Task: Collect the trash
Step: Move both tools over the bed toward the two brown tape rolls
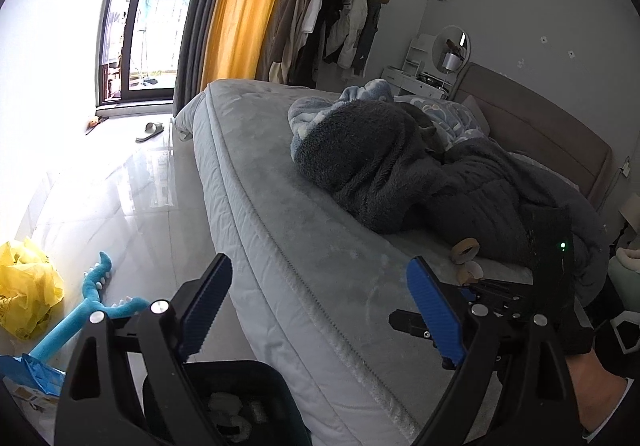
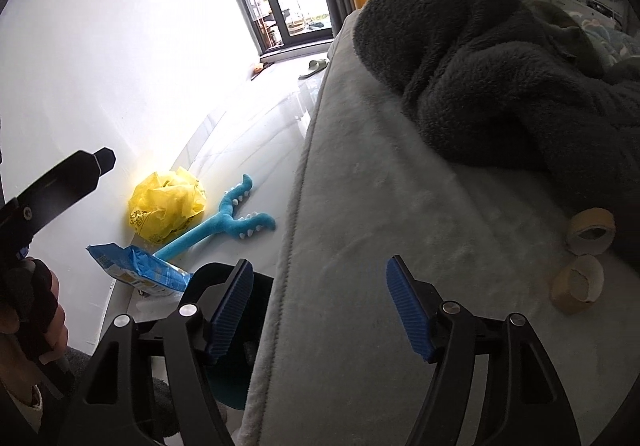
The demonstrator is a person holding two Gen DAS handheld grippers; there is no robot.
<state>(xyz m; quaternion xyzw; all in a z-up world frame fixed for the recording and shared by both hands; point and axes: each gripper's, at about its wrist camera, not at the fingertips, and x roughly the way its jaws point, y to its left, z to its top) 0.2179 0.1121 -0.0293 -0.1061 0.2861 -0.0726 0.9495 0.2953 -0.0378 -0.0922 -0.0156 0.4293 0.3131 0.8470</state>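
Note:
Two used tape rolls lie on the bed by the dark blanket: one upright [image 2: 592,232], one flattened [image 2: 578,284]; both show in the left wrist view [image 1: 466,249]. A black bin [image 1: 236,402] with white scraps inside stands on the floor beside the bed, also in the right wrist view [image 2: 228,326]. My left gripper [image 1: 320,306] is open and empty over the bed edge above the bin. My right gripper [image 2: 320,310] is open and empty over the bed, left of the tape rolls. A yellow plastic bag [image 2: 168,207] and a blue packet [image 2: 140,270] lie on the floor.
The grey bed [image 1: 280,173] carries a dark fleece blanket [image 1: 372,165]. A blue plush toy [image 2: 224,224] lies on the tiled floor by the bag. A slipper [image 1: 150,131] lies near the balcony door. Clothes hang by the orange curtain [image 1: 248,1].

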